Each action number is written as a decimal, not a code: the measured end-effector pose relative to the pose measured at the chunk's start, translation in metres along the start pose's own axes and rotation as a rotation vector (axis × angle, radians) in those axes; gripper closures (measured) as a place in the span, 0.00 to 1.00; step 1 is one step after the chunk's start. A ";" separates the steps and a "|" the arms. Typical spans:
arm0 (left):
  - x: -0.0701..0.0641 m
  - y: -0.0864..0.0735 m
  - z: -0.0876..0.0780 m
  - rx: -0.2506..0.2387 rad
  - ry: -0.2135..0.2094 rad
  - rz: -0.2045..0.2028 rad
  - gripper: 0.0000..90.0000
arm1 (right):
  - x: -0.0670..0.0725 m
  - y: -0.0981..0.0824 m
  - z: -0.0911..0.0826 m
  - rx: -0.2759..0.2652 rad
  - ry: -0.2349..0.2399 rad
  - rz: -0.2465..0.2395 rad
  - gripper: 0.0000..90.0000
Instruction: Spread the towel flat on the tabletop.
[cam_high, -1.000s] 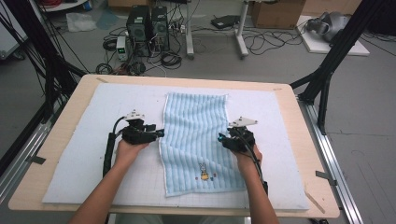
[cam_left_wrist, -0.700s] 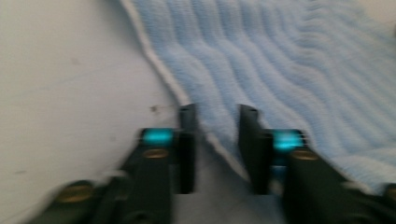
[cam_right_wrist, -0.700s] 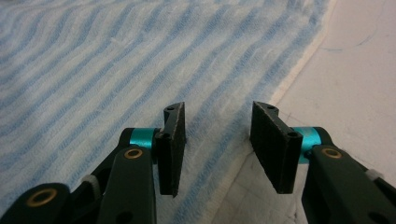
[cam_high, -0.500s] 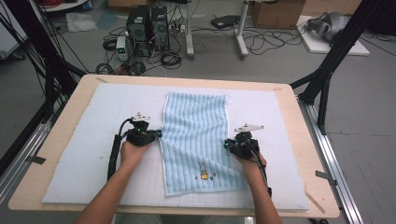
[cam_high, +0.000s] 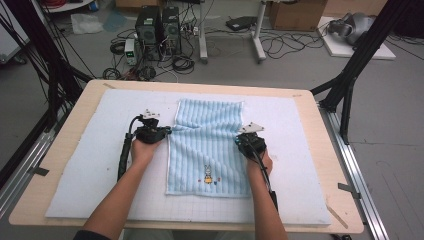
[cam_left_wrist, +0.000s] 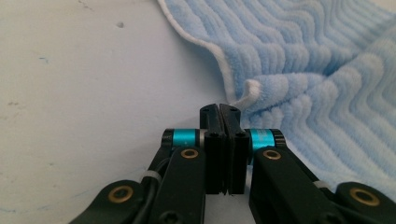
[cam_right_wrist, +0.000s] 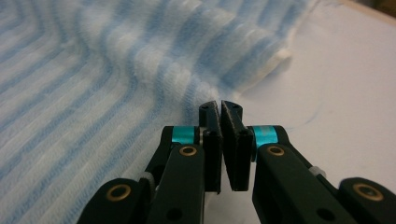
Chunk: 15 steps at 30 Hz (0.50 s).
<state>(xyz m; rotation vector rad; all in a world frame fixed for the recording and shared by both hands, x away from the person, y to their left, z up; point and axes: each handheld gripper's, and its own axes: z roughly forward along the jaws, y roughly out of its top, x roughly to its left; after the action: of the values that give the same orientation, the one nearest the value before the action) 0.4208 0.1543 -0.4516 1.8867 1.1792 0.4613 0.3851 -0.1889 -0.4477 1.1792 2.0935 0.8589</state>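
A light blue ribbed towel (cam_high: 207, 135) with a small rabbit motif (cam_high: 207, 175) lies flat on the white mat (cam_high: 95, 170). My left gripper (cam_high: 167, 131) sits at the towel's left edge. In the left gripper view, my left gripper (cam_left_wrist: 219, 108) has its jaws together, and the towel's (cam_left_wrist: 317, 70) white hem curls up into their tips. My right gripper (cam_high: 239, 141) sits at the towel's right edge. In the right gripper view, my right gripper (cam_right_wrist: 220, 106) is also shut, and the towel (cam_right_wrist: 116, 70) bunches into a ridge just past the tips. Both sets of jaws have just closed on the cloth.
The mat covers most of the wooden table (cam_high: 320, 125). Bare mat lies to the left and right of the towel. Black frame legs (cam_high: 350, 80) stand at the table's far corners. Computers and cables (cam_high: 160, 30) are on the floor beyond.
Both grippers have shifted slightly toward the far side at the towel's side edges. Their jaws, apart a second ago, are now together. The towel's edges are drawn in at the tips.
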 end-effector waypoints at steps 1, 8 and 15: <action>-0.001 0.000 -0.001 -0.004 -0.001 -0.001 0.85 | 0.000 0.001 0.001 0.004 -0.034 0.001 0.96; -0.005 -0.012 -0.017 -0.014 -0.086 -0.054 0.53 | -0.007 -0.001 0.000 0.002 -0.045 0.044 0.78; -0.013 -0.021 -0.043 -0.045 -0.134 -0.028 0.50 | 0.004 -0.004 -0.021 -0.047 0.037 0.052 0.58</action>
<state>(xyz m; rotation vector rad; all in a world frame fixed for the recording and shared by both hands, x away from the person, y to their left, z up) 0.3736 0.1671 -0.4426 1.8302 1.0964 0.3379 0.3658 -0.1926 -0.4379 1.2057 2.0693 0.9553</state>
